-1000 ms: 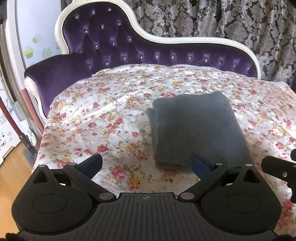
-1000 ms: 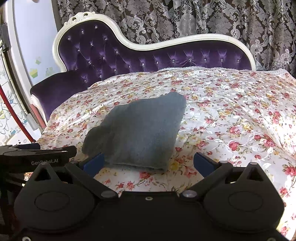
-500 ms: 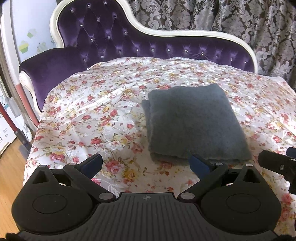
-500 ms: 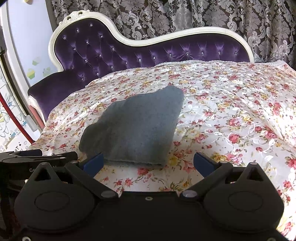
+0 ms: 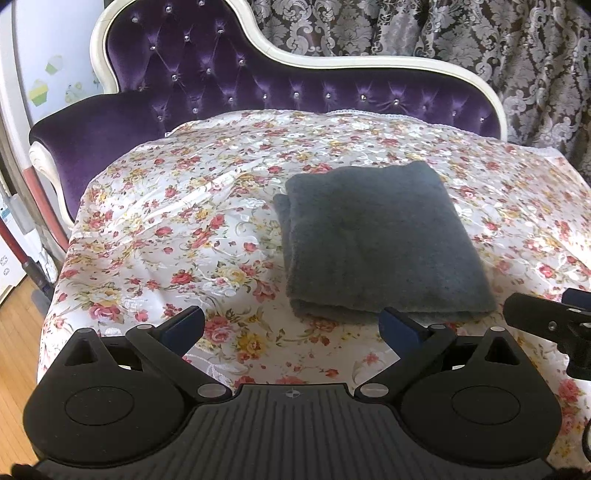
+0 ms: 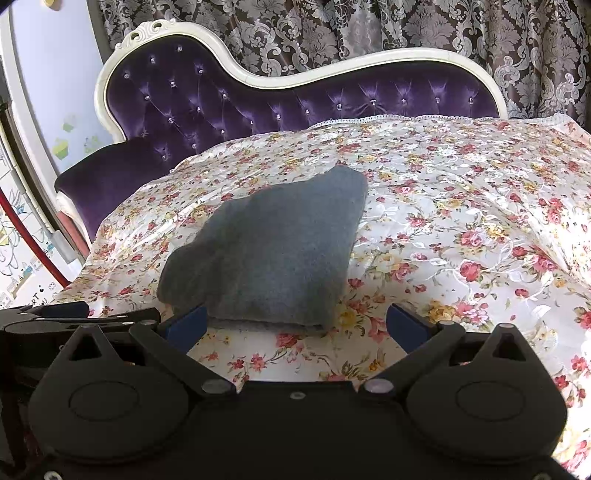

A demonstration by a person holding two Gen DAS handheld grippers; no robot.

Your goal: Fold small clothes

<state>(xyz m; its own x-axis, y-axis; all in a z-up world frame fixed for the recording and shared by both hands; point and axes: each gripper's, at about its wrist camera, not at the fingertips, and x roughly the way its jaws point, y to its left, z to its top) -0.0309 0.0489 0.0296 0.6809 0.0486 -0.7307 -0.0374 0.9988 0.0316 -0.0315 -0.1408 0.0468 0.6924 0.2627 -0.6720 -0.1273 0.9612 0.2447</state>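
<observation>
I read both tools as released. The left gripper point(image 5: 291, 325) has its jaws spread wide with nothing between them, and only the floral cover point(image 5: 192, 221) shows in the gap. The right gripper point(image 6: 295, 325) is likewise spread and grasps nothing.

The task item is a grey folded cloth point(image 5: 373, 240). It lies flat on the floral cover, toward the cover's near edge and well clear of its far edge. In the left wrist view it is a neat rectangle with stacked layers visible along its left and near edges. In the right wrist view the same cloth point(image 6: 273, 254) appears left of centre, its near folded edge just beyond the blue pad of the left-hand finger point(image 6: 184, 326). I cannot tell whether that pad touches the cloth.

In the left wrist view, the right-hand finger pad point(image 5: 397, 326) sits just in front of the cloth's near edge. The tip of the other tool shows at the right frame edge, beside the cloth's near right corner.

The cover is spread over a purple tufted chaise point(image 6: 258, 107) with a white frame. A patterned curtain point(image 6: 369, 29) hangs behind it. Wooden floor point(image 5: 18, 325) is visible off the cover's left edge.
</observation>
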